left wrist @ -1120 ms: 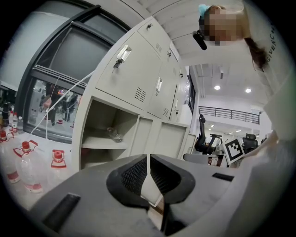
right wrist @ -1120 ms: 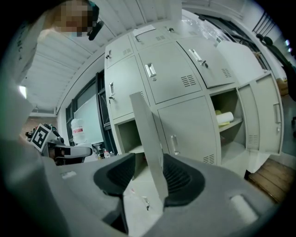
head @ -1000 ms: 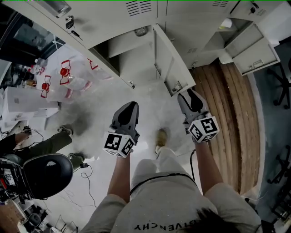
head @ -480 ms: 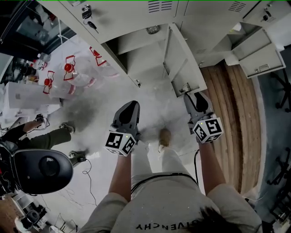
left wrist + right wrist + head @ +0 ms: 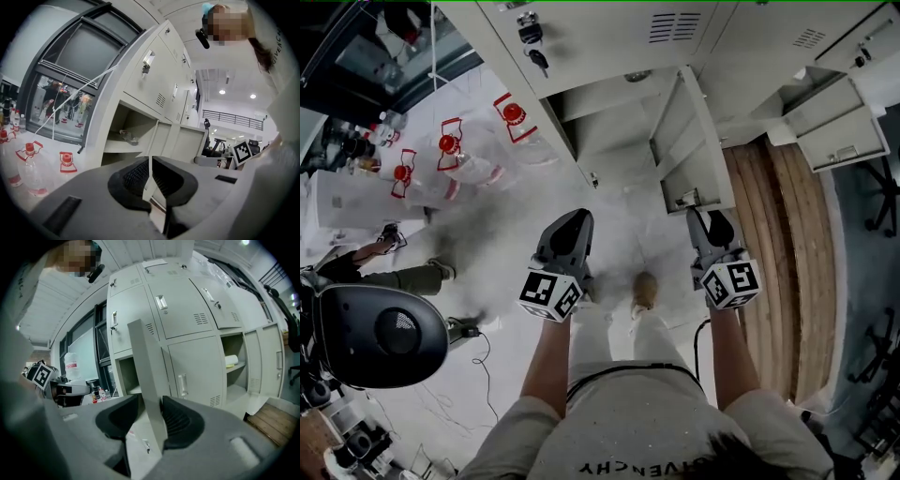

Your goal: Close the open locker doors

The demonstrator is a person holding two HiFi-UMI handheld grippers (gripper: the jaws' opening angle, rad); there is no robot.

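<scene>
An open locker door (image 5: 689, 141) swings out over the floor from the grey lockers, in front of its open compartment (image 5: 609, 122). My right gripper (image 5: 712, 225) is at the door's free edge. In the right gripper view the door edge (image 5: 143, 362) stands between the jaws of the right gripper (image 5: 150, 404), which are closing. The right pad is against the door and a gap shows on the left side. My left gripper (image 5: 572, 230) hangs over the floor left of the door, shut with nothing in it (image 5: 150, 164). A second locker door (image 5: 839, 141) stands open at the far right.
Clear water bottles with red caps (image 5: 459, 159) lie on the floor at the left. A black chair (image 5: 370, 337) and a seated person's leg (image 5: 394, 279) are at the lower left. A wooden platform (image 5: 778, 262) runs along the right. Keys (image 5: 530, 37) hang from an upper locker.
The person has stepped closer to the lockers. The right gripper has moved up to the open door's free edge, with the left gripper keeping alongside it.
</scene>
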